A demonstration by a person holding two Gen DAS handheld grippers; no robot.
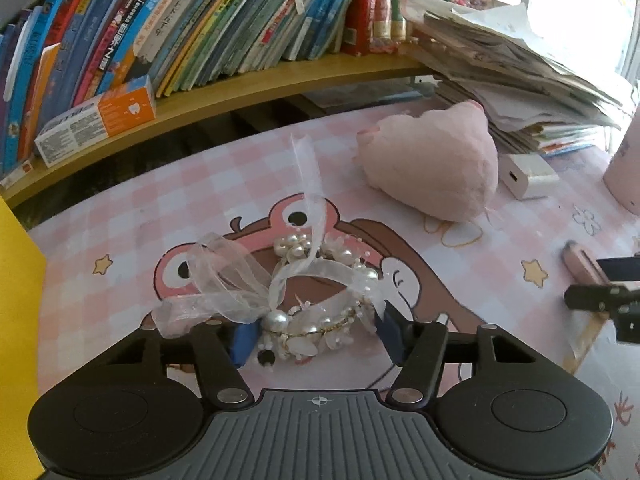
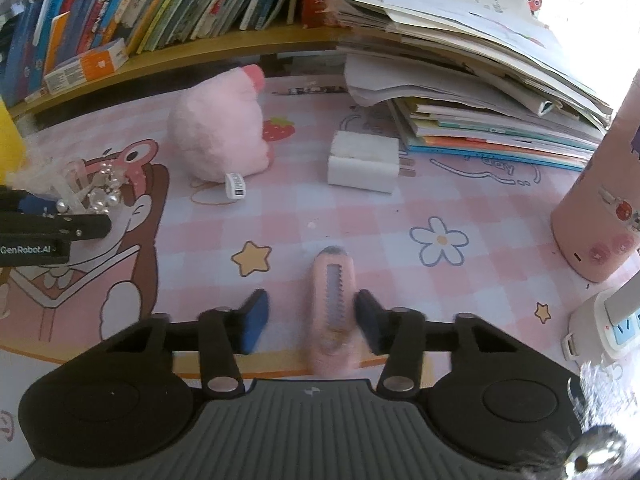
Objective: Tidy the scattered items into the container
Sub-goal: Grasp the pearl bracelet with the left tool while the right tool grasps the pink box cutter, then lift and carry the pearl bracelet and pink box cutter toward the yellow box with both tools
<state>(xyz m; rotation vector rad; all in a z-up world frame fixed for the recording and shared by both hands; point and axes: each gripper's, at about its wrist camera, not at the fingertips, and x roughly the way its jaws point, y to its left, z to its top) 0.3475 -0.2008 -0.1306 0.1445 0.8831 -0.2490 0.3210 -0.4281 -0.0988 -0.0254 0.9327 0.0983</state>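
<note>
Bench (image 2: 400, 216) under a pink checked cartoon cloth carries everything. Fluffy pink plush toy (image 2: 220, 128) sits toward the bookshelf, a white charger block (image 2: 364, 164) beside it. Pearl-and-gauze ribbon hair wreath (image 1: 304, 300) lies between the left gripper (image 1: 316, 336) jaws, which stand wide apart around it, gripping nothing. Pink utility knife (image 2: 332, 312) lies between the right gripper (image 2: 312, 316) jaws, also spread wide, one pad just beside it.
</note>
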